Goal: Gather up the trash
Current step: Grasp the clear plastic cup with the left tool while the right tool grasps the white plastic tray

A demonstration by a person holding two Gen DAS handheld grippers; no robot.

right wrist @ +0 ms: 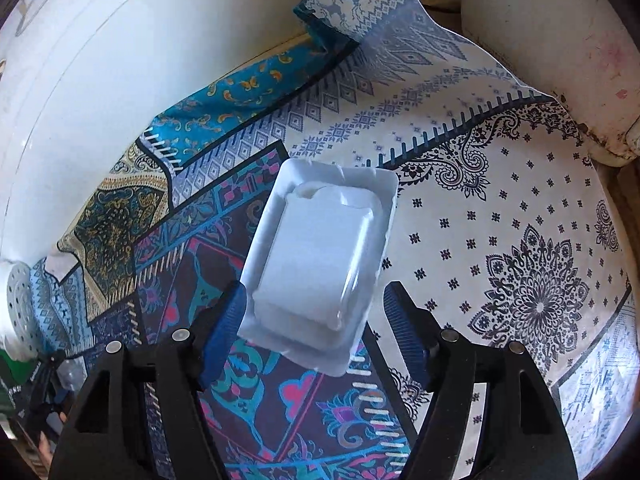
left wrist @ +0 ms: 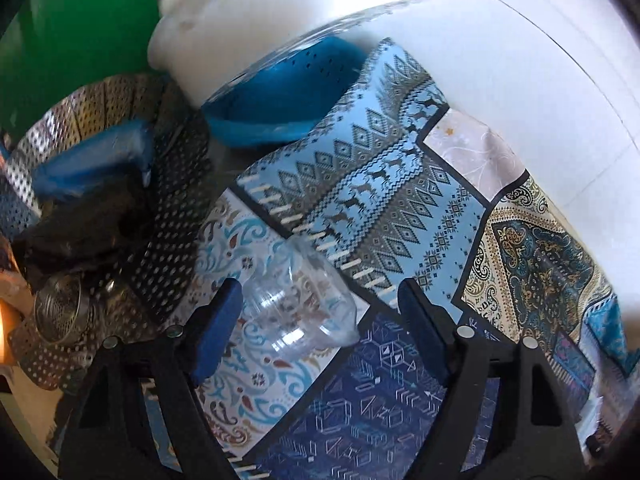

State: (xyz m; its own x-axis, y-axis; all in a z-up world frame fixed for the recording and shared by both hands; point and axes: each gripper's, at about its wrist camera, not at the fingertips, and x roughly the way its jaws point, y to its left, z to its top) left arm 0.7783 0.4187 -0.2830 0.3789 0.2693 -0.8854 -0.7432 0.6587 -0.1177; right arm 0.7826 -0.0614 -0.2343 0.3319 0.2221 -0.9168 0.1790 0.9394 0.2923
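The left gripper [left wrist: 320,312] has its fingers spread, pointing steeply down at a clear plastic cup [left wrist: 296,300] that lies on its side on the patterned tablecloth [left wrist: 360,184]; the cup sits between the pads, close to the left one, but neither pad appears to press on it. The right gripper [right wrist: 314,320] is also spread, with a white plastic tray [right wrist: 320,256] lying flat on the cloth between its fingers; its near left corner is at or just against the left pad, and the right pad stands clear. Risk on the left: the cup is thin, smooth and round, so a closing grip that lands off centre would likely roll it aside or crush it. Risk on the right: the tray is shallow and wide, so the pads may ride over its flexible rim, bend it, or pinch the cloth beneath. Only the left wrist view shows the perforated metal basket [left wrist: 120,168] with the dark bag [left wrist: 80,232] inside, and a blue colander [left wrist: 288,96]. Only the right wrist view shows the tray.
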